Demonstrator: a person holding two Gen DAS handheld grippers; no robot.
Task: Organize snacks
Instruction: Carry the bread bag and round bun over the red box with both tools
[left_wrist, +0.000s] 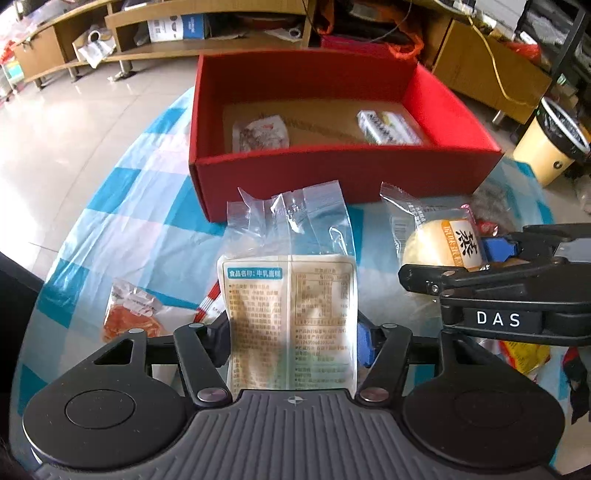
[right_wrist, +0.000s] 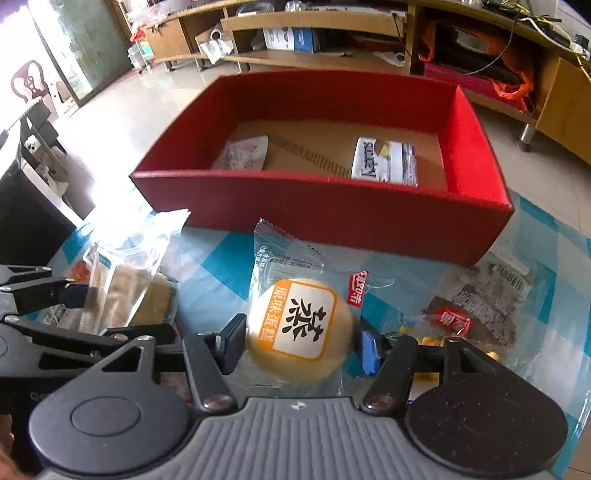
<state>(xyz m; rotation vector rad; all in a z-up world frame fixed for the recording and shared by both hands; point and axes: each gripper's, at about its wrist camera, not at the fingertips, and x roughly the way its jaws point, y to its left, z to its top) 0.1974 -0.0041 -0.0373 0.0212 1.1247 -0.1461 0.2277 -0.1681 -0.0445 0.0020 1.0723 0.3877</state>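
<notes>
My left gripper (left_wrist: 291, 336) is shut on a clear milk cake packet (left_wrist: 291, 295) with a printed label, held above the checked tablecloth (left_wrist: 122, 206). My right gripper (right_wrist: 301, 341) is shut on a round steamed cake packet (right_wrist: 301, 328) with an orange and white label; it also shows in the left wrist view (left_wrist: 443, 243). An open red box (left_wrist: 343, 173) stands just beyond both; it also shows in the right wrist view (right_wrist: 325, 210). Inside it lie a pale snack packet (right_wrist: 242, 151) on the left and a white and yellow packet (right_wrist: 384, 160) on the right.
An orange snack packet (left_wrist: 129, 317) lies left on the cloth. A dark snack packet (right_wrist: 484, 299) and small red sachets (right_wrist: 452, 319) lie right of my right gripper. Wooden shelves (left_wrist: 159, 40) stand behind on the tiled floor, and a yellow bin (left_wrist: 550, 147) at the right.
</notes>
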